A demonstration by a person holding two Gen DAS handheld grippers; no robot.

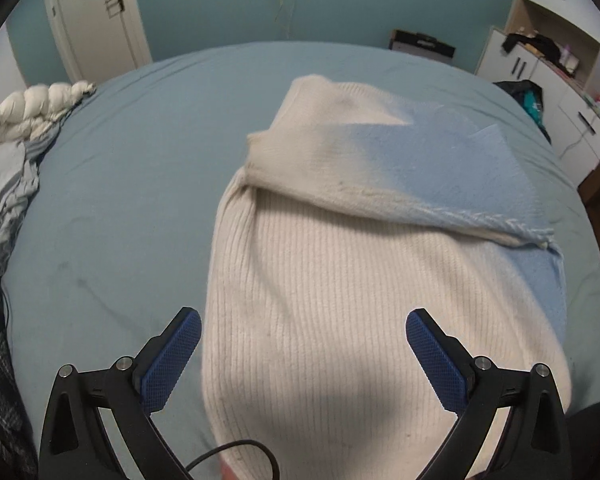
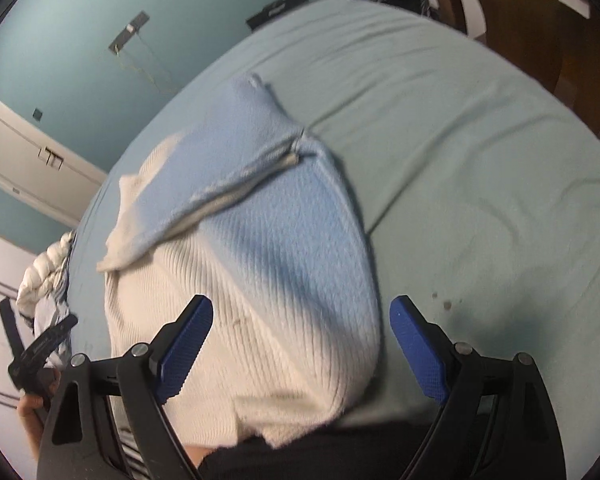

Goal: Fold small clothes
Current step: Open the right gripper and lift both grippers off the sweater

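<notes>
Sweater half folded on the bed

Sweater (image 1: 340,280) has a sleeve across; left tongs (image 1: 303,360) and right tongs (image 2: 300,344) gape empty, more folds left.

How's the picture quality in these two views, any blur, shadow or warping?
Left wrist view: strong fisheye bending the bed, soft shadow across the sweater near the camera. Right wrist view: tilted, slightly motion-blurred, with a dark shadow band on the knit.
</notes>
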